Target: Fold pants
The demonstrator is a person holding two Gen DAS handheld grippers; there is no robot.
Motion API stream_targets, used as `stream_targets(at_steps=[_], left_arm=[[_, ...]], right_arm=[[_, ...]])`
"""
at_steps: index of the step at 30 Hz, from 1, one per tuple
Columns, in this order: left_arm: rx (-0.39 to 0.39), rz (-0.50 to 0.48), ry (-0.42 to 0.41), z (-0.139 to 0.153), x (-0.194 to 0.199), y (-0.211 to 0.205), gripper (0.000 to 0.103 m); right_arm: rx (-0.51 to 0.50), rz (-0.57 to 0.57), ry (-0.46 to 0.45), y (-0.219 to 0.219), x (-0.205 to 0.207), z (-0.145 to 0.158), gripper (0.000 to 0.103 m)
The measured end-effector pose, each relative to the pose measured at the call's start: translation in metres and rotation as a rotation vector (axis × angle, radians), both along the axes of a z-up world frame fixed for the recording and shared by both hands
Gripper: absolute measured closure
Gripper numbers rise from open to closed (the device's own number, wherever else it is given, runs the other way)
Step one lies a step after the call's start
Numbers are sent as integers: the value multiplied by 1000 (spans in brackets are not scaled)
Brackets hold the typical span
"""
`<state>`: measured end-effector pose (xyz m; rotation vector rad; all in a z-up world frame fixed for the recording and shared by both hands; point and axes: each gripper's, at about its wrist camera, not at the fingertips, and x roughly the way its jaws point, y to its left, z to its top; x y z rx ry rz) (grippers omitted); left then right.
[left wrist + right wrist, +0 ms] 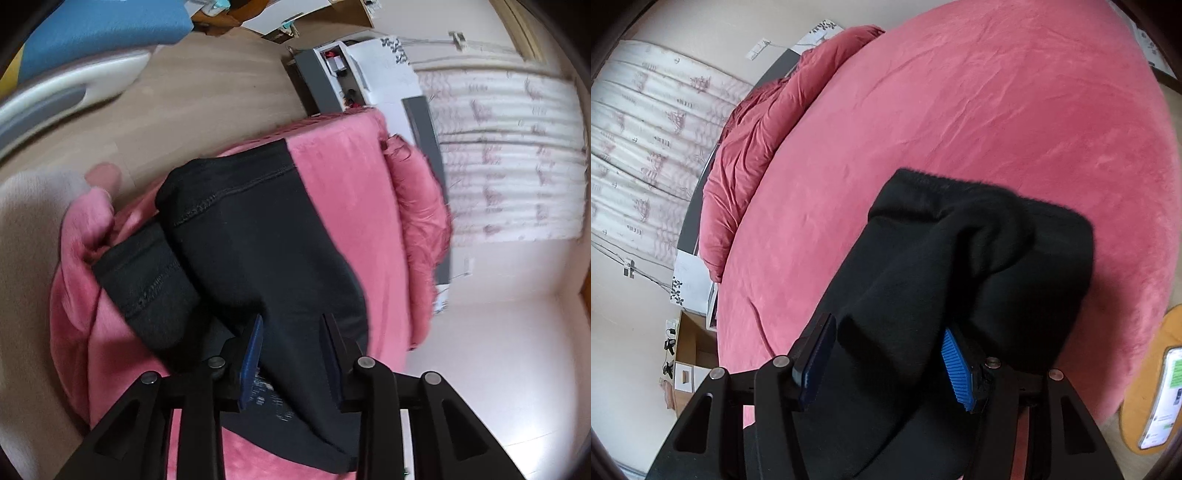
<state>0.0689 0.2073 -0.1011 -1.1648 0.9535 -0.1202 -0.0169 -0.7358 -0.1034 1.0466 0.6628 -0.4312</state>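
While the black pants (258,240) lie bunched on the pink bed cover (340,177), the left gripper (293,328) stands with its fingers parted, dark fabric between them but no pad pressing on it. Over the same heap, the right gripper (890,332) is spread wider — cloth lies between its blue pads (955,365), loose. A phone (1160,398) rests off to the right.

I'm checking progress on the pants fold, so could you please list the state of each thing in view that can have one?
Black pants: bunched and partly folded on the bed, not yet flat.
Left gripper: jaws apart, pants fabric between them, not pinched.
Right gripper: jaws apart over the pants, blue pads clear of the fabric.
Pink bed cover: spread out, lightly creased.
Phone: screen lit.
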Motion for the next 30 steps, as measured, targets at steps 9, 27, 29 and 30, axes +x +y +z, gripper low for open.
stream_targets(at_steps=[9,27,29,30], left_arm=[[-9,20,160,-33,11,-8,70],[-101,161,142,-52,18,0,85],[-108,172,154,-44,17,0,92],[-122,180,161,-41,17,1,94]], right_arm=[[45,-35,11,-3,5,-9,45],[43,-24,51,-21,23,-12,75],[35,-23,92,-23,32,-6,83],[33,-23,106,-25,38,-2,87]])
